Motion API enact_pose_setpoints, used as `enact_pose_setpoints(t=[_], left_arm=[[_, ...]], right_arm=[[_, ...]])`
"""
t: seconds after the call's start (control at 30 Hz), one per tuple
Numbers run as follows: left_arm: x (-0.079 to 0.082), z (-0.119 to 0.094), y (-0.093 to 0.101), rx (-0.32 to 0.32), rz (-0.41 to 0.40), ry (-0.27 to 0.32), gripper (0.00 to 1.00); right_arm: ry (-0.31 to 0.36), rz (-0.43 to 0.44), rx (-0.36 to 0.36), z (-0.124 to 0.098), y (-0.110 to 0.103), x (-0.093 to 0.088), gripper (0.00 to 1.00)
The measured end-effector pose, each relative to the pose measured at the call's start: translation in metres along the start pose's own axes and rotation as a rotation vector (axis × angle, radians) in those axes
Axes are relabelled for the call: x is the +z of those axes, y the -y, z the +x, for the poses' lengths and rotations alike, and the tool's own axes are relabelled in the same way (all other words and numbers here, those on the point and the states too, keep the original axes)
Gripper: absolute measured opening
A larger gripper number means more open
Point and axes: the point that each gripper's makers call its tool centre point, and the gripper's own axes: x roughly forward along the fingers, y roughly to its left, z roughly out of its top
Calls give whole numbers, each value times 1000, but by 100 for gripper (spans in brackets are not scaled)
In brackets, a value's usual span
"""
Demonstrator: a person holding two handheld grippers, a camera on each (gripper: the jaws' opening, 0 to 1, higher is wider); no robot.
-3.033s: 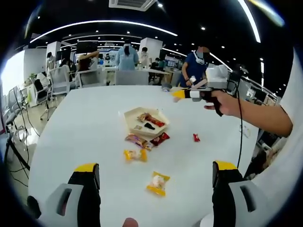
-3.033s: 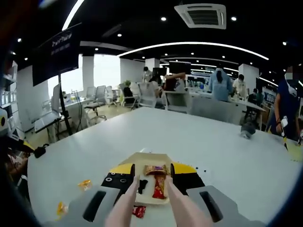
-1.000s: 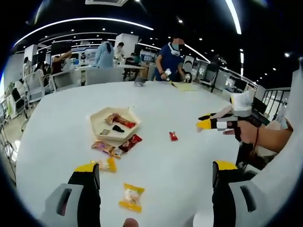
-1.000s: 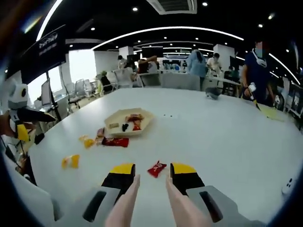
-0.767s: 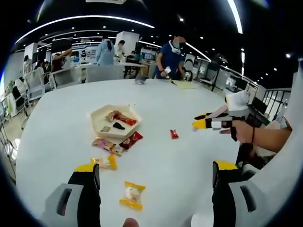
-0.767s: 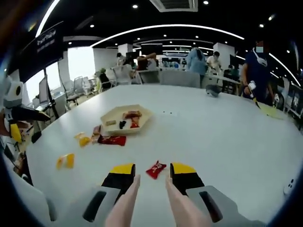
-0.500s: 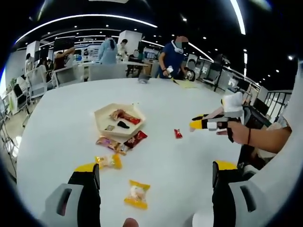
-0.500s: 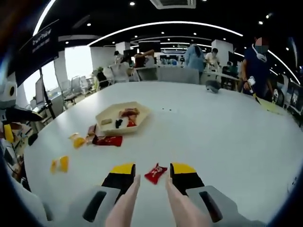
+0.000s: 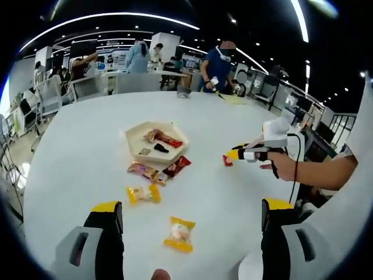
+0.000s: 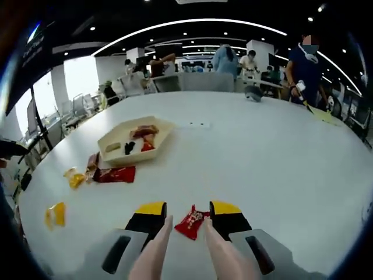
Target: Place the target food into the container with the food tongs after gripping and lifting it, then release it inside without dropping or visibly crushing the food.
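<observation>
early stage: red snack packet [image 10: 191,221] lying on the white table [image 10: 280,157], between the pink tong tips of the right gripper [image 10: 187,217], not yet pinched or lifted. hexagonal tray [image 10: 133,140] well apart at 11 o'clock. left gripper [image 9: 186,213] spread wide, holding nothing. grip, carry, release all left.

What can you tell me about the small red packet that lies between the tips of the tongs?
The small red packet is a flat, glossy wrapper with pale print on it, and it looks unopened. It lies flat on the white table, turned at an angle, between the two pale tong tips of the right gripper. Whether the tips touch it cannot be told. In the left gripper view it lies just off the gripper's yellow tip.
</observation>
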Motion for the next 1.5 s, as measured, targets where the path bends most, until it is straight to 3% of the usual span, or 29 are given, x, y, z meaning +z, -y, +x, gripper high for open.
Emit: enact_pose_setpoints(t=[0.53,0.83,1.03,1.17,1.5], left_arm=[[-5,1,-12,11,-29,-13,99],[-5,1,-13,13,-33,-13,98],[-2,1,-11,11,-29,-5,98],[1,0,-9,11,-26,4,99],[-2,-11,-5,17,-29,29,99]], right_arm=[[-16,-49,-24,12,0,-5,27],[-9,-75,16,12,5,-5,19],[-17,-107,56,13,1,-5,18],[-23,-74,79,13,2,-4,19],[14,-54,93,-8,-3,10,19]])
